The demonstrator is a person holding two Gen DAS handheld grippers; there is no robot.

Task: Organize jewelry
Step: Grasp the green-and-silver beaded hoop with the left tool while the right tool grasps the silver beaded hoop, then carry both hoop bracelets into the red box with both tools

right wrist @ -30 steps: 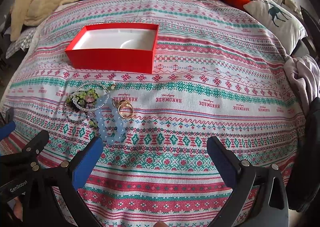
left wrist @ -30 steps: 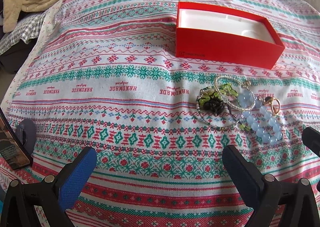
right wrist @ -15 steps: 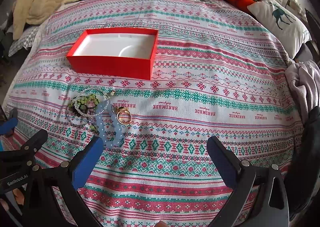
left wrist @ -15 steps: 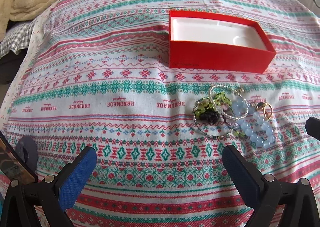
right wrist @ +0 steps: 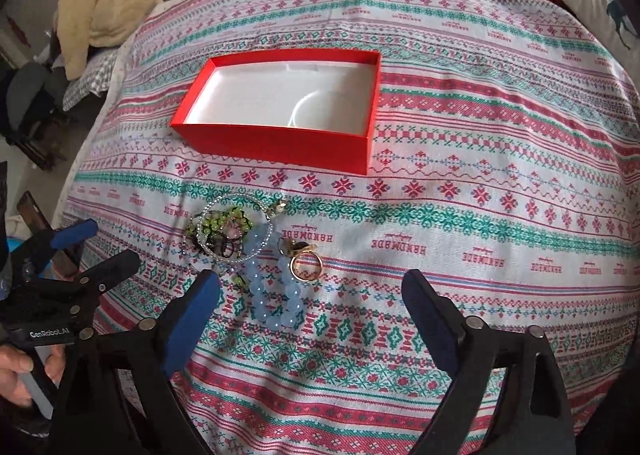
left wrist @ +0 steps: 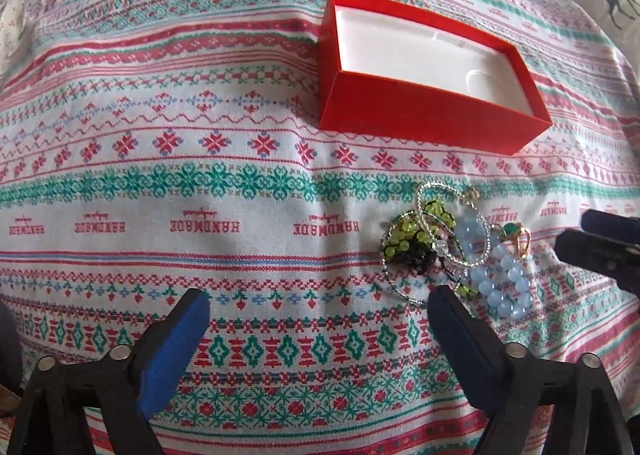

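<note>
Jewelry (right wrist: pixel 248 251) lies heaped on the patterned bed cover, just in front of the empty red box (right wrist: pixel 280 143). Both tongs, left (left wrist: pixel 316 329) and right (right wrist: pixel 310 305), are narrowing with nothing between them. This looks like the approach; next, pinch one piece free.

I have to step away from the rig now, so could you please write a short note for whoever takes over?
Left gripper: jaws closing, nothing between them.
Right gripper: jaws closing, nothing gripped; it hangs just short of the blue bead bracelet.
Jewelry pile and gold ring lie on the patterned cloth, in front of the red box.
Done: nothing; the box is empty.
Left: move every piece into the box.
</note>
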